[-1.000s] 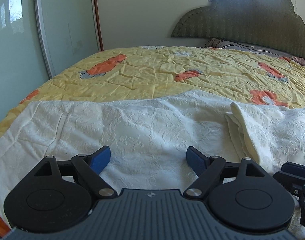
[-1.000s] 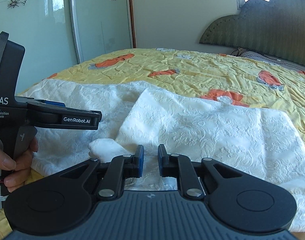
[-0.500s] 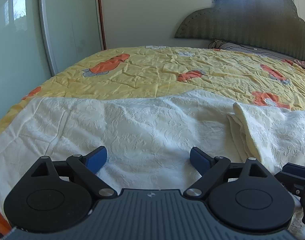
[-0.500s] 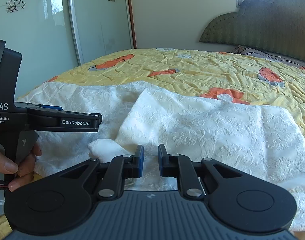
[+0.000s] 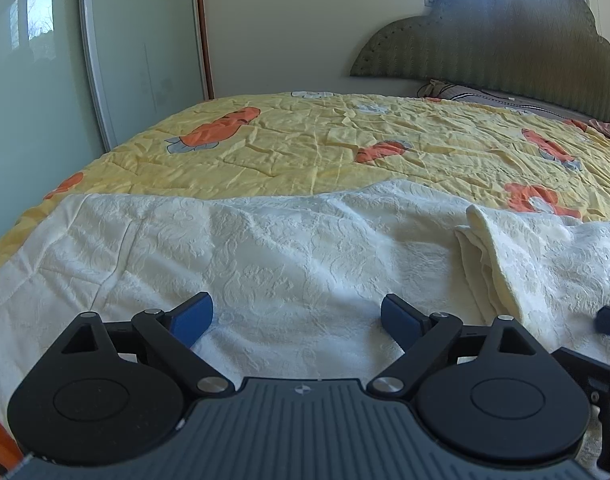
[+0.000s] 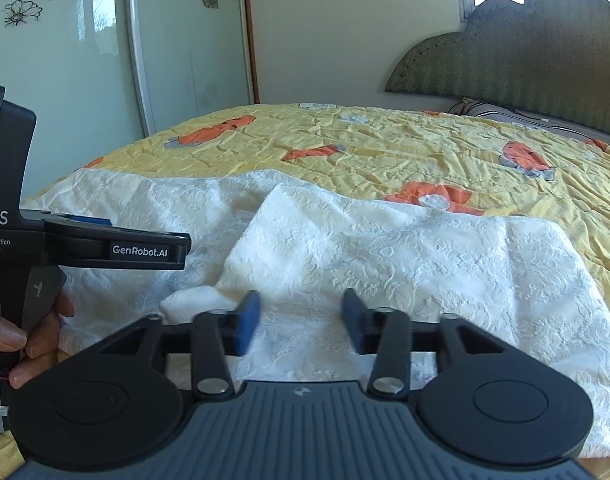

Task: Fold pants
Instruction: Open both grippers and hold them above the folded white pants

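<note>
The bed (image 5: 313,148), under a crinkled yellow quilt with orange prints, carries the pants (image 6: 405,264) along its near edge: white, thick cloth with a raised floral weave, lying flat toward the left corner and doubled over on the right, where a soft cream fold edge (image 5: 485,248) shows the layers. The left gripper (image 5: 297,316) hovers over the flat part, jaws wide apart with only cloth beneath them, nothing pinched. The right gripper (image 6: 301,316) has just been opening; its blue pads now stand apart over the folded part, with nothing caught between them. The fold looks just set down, so the next grasp should probably take all layers at an edge, keeping seams aligned.
</note>
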Tool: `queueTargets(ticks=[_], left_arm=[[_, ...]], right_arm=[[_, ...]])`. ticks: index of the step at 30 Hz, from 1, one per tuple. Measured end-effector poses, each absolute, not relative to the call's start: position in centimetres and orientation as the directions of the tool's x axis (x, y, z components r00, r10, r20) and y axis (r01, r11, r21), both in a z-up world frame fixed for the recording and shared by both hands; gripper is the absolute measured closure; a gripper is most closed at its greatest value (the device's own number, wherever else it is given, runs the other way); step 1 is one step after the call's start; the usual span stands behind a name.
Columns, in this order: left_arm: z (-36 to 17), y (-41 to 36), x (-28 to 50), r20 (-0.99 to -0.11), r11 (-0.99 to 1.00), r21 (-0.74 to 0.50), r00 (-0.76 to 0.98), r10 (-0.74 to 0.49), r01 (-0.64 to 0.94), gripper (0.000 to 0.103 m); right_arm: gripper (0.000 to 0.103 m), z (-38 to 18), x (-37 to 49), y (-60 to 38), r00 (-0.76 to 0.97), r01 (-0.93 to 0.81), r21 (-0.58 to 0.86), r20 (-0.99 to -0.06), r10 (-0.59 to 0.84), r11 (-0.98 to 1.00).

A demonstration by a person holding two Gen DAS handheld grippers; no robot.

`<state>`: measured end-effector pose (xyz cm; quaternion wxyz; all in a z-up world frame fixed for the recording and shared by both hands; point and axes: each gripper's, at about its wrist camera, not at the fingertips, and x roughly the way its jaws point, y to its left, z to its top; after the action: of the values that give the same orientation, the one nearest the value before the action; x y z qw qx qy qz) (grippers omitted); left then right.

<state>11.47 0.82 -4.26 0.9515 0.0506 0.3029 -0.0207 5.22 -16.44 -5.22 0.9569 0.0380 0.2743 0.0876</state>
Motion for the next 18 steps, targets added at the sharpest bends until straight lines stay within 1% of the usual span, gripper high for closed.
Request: queueTargets(ticks=[1,3,4,8,9,10,11,13,15,16,18], left_arm=[[-4.3,0.8,11.5,-0.579,0.994,0.084,0.816,-0.009,0.070,0.010],[-4.3,0.8,11.5,-0.579,0.994,0.084,0.816,-0.009,0.070,0.010],[-4.3,0.8,11.5,-0.579,0.994,0.084,0.816,-0.009,0.070,0.010],[-4.3,0.8,11.5,-0.578,0.994,0.085,0.816,-0.008,0.069,0.010],[-4.3,0.8,11.4,-0.578,0.994,0.086,0.816,-0.006,0.068,0.009],[-4.3,0.8,11.5,-0.578,0.994,0.087,0.816,-0.005,0.068,0.009],[-4.3,0.8,11.4,-0.578,0.994,0.088,0.816,-0.005,0.068,0.009],[-4.3,0.9,11.4,-0.578,0.994,0.089,0.816,-0.003,0.067,0.009],[-4.3,0.9,11.4,-0.578,0.994,0.090,0.816,-0.002,0.066,0.009],[-4.3,0.9,11.4,-0.578,0.994,0.091,0.816,-0.001,0.066,0.009],[-4.2,0.9,11.4,-0.578,0.994,0.093,0.816,0.001,0.065,0.009]], right_arm=[[0.011,-5.1,5.0,-16.7,0.844,-0.137,0.125,-0.505,0.182,0.983],[0.011,-4.8,4.3,-17.2,0.862,-0.162,0.151,-0.460,0.214,0.975],[0.011,-4.6,4.1,-17.2,0.860,-0.180,0.152,-0.455,0.231,0.972],[0.010,-4.1,3.9,-17.4,0.874,-0.114,0.088,-0.465,0.142,0.990],[0.006,-3.9,3.8,-17.8,0.880,-0.090,0.079,-0.460,0.116,0.993],[0.000,-3.8,3.8,-18.2,0.885,-0.067,0.077,-0.457,0.095,0.995],[0.000,-3.8,3.8,-18.6,0.887,-0.044,0.074,-0.456,0.074,0.996],[0.000,-4.4,4.4,-19.0,0.870,-0.014,0.059,-0.490,0.041,0.998],[0.000,-5.6,5.4,-18.9,0.815,0.007,0.043,-0.578,0.019,0.999],[0.000,-5.9,5.5,-18.8,0.806,0.014,0.038,-0.592,0.011,0.999],[0.000,-5.8,5.3,-18.5,0.816,0.013,0.017,-0.579,-0.001,1.000]])
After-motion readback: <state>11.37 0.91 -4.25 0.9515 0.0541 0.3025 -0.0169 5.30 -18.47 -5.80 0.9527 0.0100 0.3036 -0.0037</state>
